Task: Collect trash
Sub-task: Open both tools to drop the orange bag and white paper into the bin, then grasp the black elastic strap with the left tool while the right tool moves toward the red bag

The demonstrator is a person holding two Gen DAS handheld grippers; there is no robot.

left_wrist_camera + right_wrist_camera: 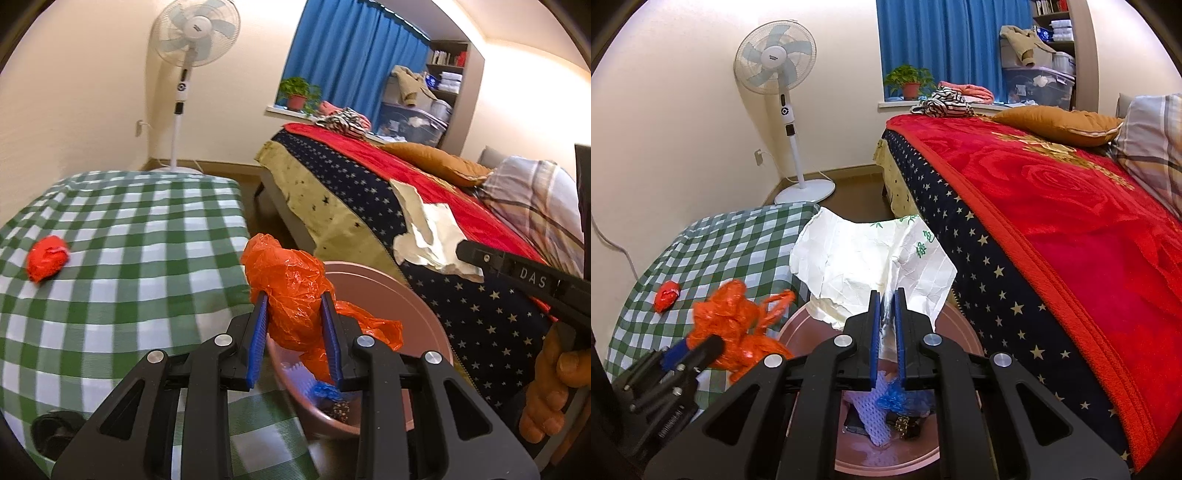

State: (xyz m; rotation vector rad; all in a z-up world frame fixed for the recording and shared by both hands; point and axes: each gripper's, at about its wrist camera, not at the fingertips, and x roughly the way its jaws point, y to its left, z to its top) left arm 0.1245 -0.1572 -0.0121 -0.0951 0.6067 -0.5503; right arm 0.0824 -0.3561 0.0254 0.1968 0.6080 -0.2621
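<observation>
My left gripper (pixel 295 299) is shut on a crumpled orange plastic bag (pixel 291 284) and holds it above the left rim of a pink bin (pixel 417 306). It also shows in the right wrist view (pixel 698 345) with the bag (pixel 738 325). My right gripper (pixel 887 295) is shut on a crumpled white paper wrapper (pixel 864 258) above the bin (pixel 960 325); the wrapper also shows in the left wrist view (pixel 428 236). The bin holds a blue scrap (pixel 897 397) and white mesh. A small red wad (pixel 47 258) lies on the green checked cloth (pixel 129 229).
A bed with a red blanket (pixel 1071 192) and star-patterned cover stands right of the bin. A white standing fan (pixel 775 70) is in the far corner. A potted plant (pixel 908 81) and clothes sit on the window sill.
</observation>
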